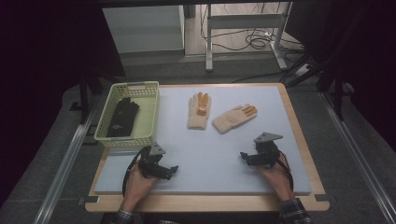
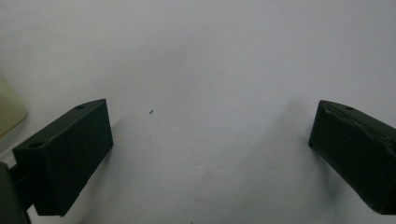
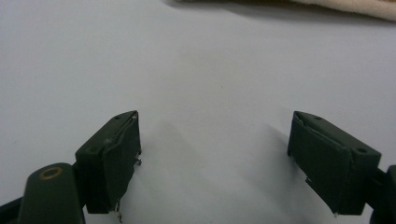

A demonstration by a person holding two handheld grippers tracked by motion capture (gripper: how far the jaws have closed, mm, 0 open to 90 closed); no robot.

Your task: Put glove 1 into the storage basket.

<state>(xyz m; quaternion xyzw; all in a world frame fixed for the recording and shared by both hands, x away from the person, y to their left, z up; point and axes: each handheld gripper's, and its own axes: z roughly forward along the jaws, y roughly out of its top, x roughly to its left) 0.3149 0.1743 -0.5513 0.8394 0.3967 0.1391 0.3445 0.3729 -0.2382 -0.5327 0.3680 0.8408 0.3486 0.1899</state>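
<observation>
- A dark pair of gloves already lies in the yellow-green basket, at ten o'clock on the grey mat.
- Two cream gloves and remain on the mat near twelve o'clock, close together.
- The left gripper and right gripper rest low at seven and five o'clock, jaws spread, empty.
- Judged so: roughly half remains.
</observation>
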